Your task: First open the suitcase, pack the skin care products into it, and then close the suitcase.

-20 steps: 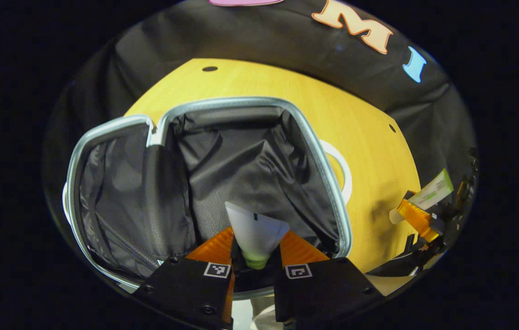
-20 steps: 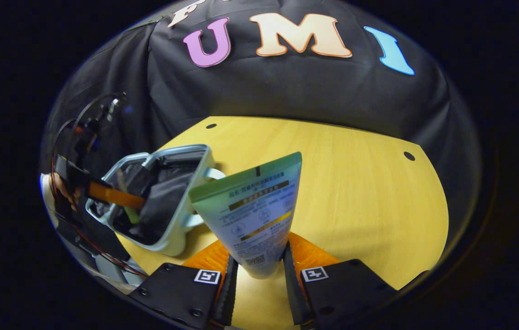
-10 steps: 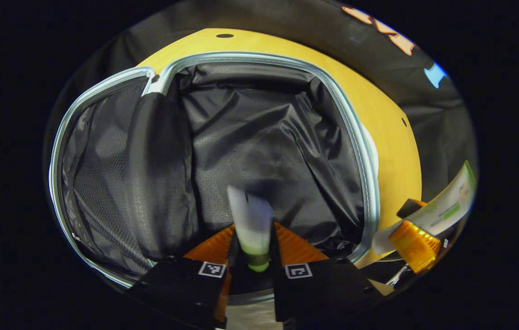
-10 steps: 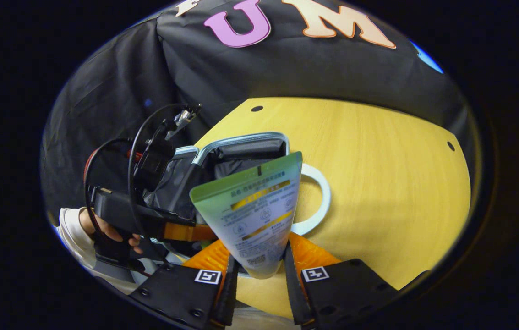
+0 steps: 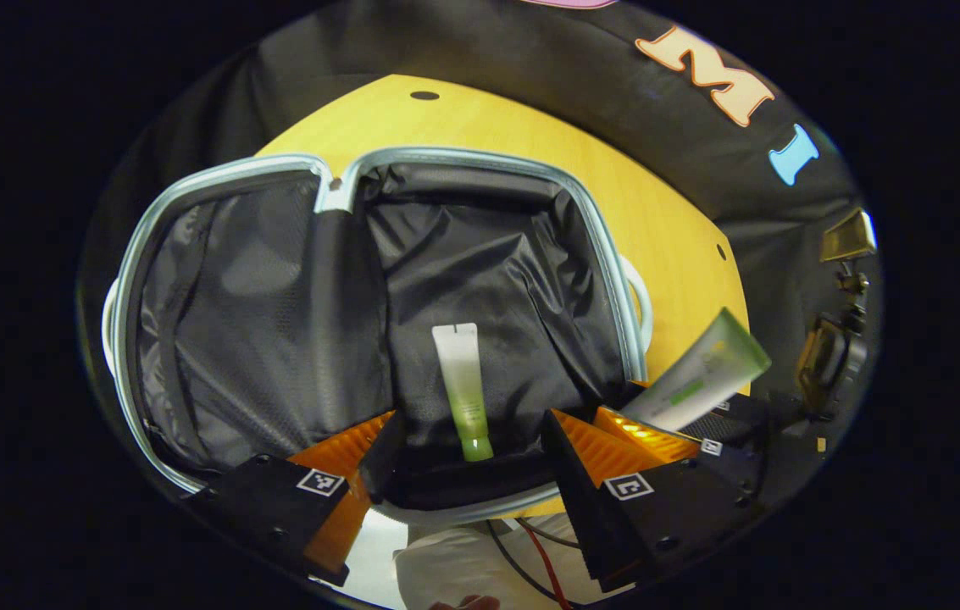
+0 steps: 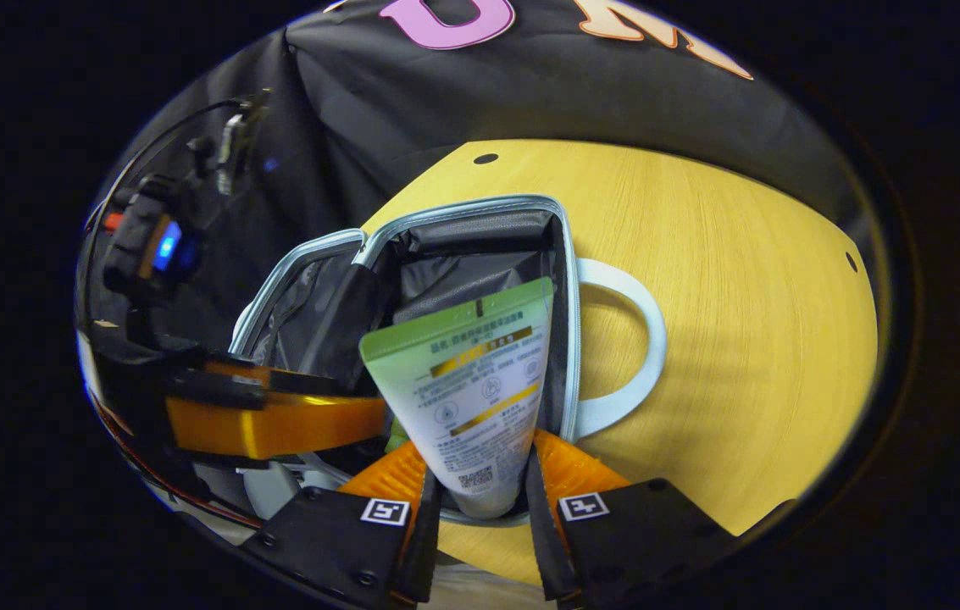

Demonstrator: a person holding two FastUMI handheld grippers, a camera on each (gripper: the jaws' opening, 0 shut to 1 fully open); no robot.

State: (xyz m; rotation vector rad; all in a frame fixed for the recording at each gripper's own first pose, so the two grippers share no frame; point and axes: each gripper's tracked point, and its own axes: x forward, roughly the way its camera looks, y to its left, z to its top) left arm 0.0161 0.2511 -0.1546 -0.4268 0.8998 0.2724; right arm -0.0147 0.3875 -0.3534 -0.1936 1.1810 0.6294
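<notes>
The suitcase (image 5: 607, 254) lies open on the table, its black lining showing in both halves. A slim white-and-green tube (image 5: 463, 390) lies on the lining of the right half, free of my left gripper (image 5: 467, 436), which stands open just above the near rim. My right gripper (image 6: 480, 500) is shut on a larger green-and-white tube (image 6: 471, 390), held over the suitcase (image 6: 564, 254) near its right rim. In the left gripper view that larger tube (image 5: 696, 381) shows at the right, beside the rim.
The yellow wooden table (image 6: 742, 322) stretches to the right of the suitcase. The white suitcase handle (image 6: 645, 339) juts from its right side. A person's pale sleeve (image 5: 454, 568) is at the near edge. The left gripper's body with cables (image 6: 158, 254) stands left of the suitcase.
My left gripper has opened and dropped the slim tube into the suitcase's right half. My right gripper has carried the larger tube leftward over the suitcase.
</notes>
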